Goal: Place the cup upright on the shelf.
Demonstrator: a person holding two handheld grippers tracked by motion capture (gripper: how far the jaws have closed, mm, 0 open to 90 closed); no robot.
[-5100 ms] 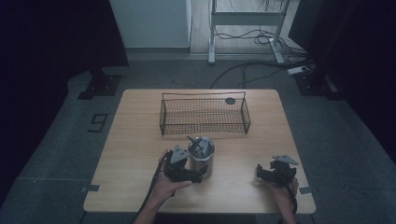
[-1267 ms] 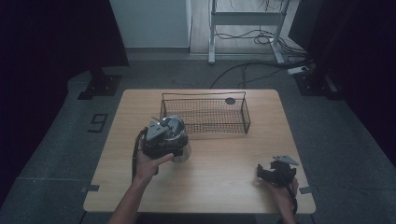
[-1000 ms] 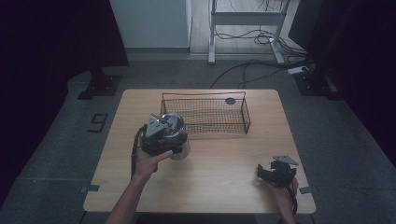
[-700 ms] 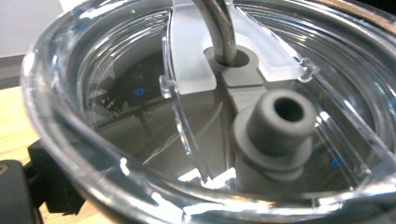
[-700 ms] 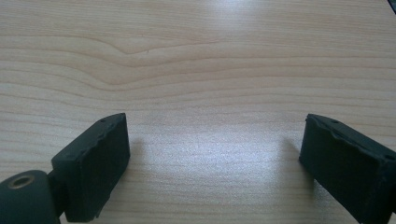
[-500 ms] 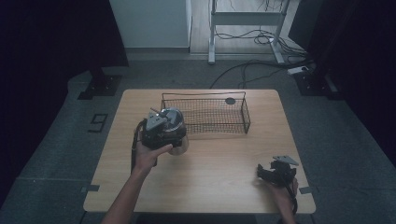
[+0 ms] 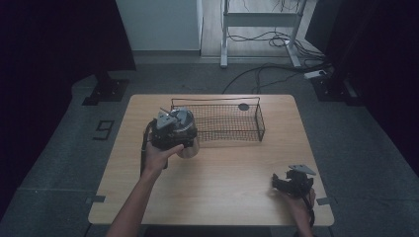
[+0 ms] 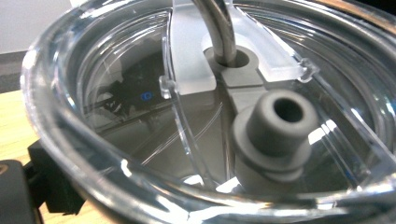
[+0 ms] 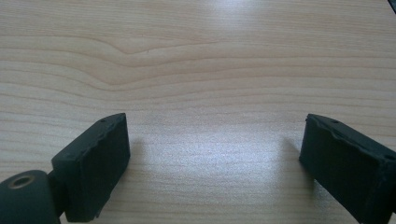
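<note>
I've got the left gripper (image 7: 170,132) up off the table (image 7: 232,197), carrying a tumbler (image 7: 187,143) — a metal cup with a clear lid — and it hangs just at the near left corner of the wire basket (image 7: 257,121). From the high view the cup looks tilted a little, raised above the wood, beside the basket wall and not yet over it. In the left gripper view I'm staring straight into the clear lid (image 8: 140,107): a grey rubber stopper (image 8: 273,128) stands proud of it and a metal straw (image 8: 218,28) goes down through its hole. The jaws themselves are hidden behind the lid, so I can't see them pinch, but with the cup riding in the air on that gripper I judge they are clamped on the tumbler.

The right gripper (image 7: 291,182) sits low at the near right of the table, well apart from the action. Its jaws are spread wide over bare wood, nothing between them.

Progress, as I read it — the pick-up is done and the carry is most of the way there. What's left: lift over the basket's rim, lower the cup inside, let go. A small dark round thing (image 7: 243,106) lies at the basket's far side; there's room beside it.
</note>
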